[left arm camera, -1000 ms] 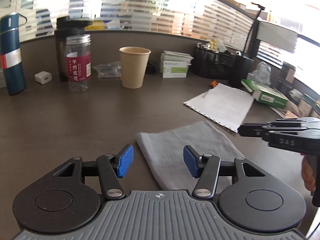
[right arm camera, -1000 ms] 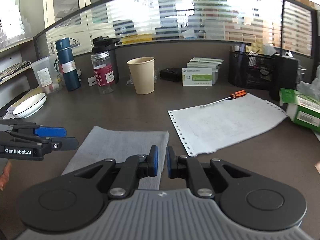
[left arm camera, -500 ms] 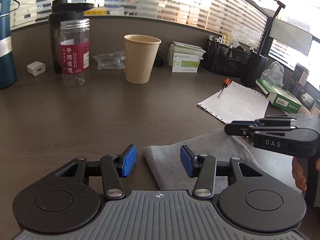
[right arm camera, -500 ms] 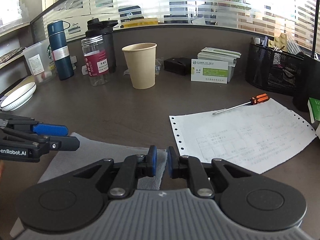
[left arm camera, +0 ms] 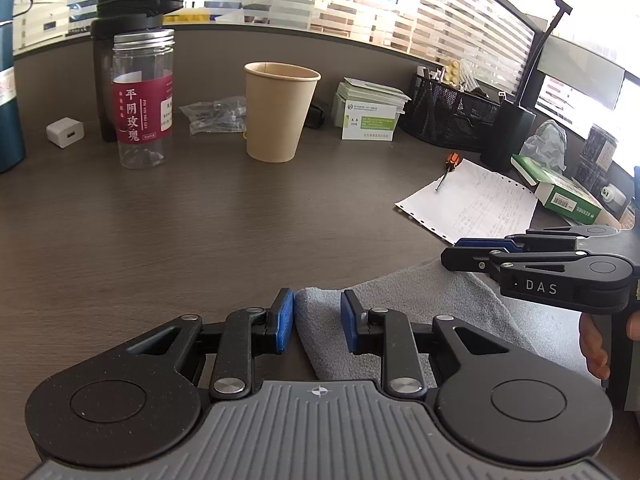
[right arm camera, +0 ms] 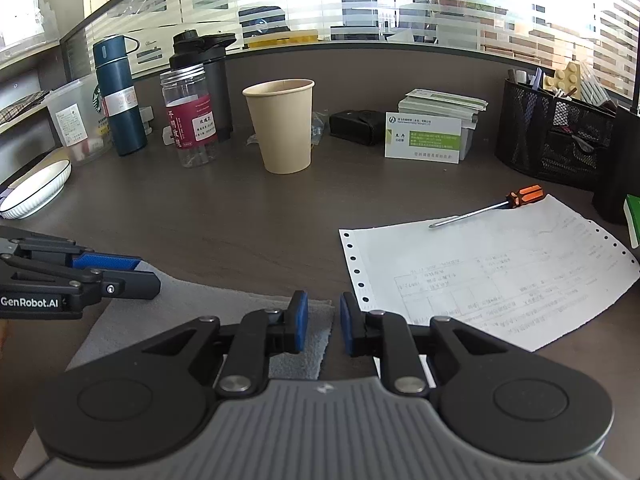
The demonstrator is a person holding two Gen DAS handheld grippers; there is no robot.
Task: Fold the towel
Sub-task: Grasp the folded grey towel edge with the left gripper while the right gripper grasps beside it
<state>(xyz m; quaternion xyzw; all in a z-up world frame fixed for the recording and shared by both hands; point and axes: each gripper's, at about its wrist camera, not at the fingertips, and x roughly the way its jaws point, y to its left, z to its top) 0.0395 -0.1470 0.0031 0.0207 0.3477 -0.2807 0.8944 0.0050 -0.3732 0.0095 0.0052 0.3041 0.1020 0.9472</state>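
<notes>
Left gripper (left arm camera: 318, 322): blue pads held apart, straddling the near left corner of the grey towel (left arm camera: 404, 312), judged as a line-up for a pinch; not yet closed on the cloth

Right gripper (right arm camera: 323, 322): pads parted by a narrow gap, set over the towel's right edge, the edge lying between them; nothing is clamped

Towel is laid flat on the dark desk (left arm camera: 200, 224), close to the printed sheet (right arm camera: 500, 268), apart from the paper cup (right arm camera: 284, 124)

Against a second ago: the right pads, then nearly together, are seen opened; the left gap is narrowed; both tools are brought lower and nearer the towel corners
</notes>
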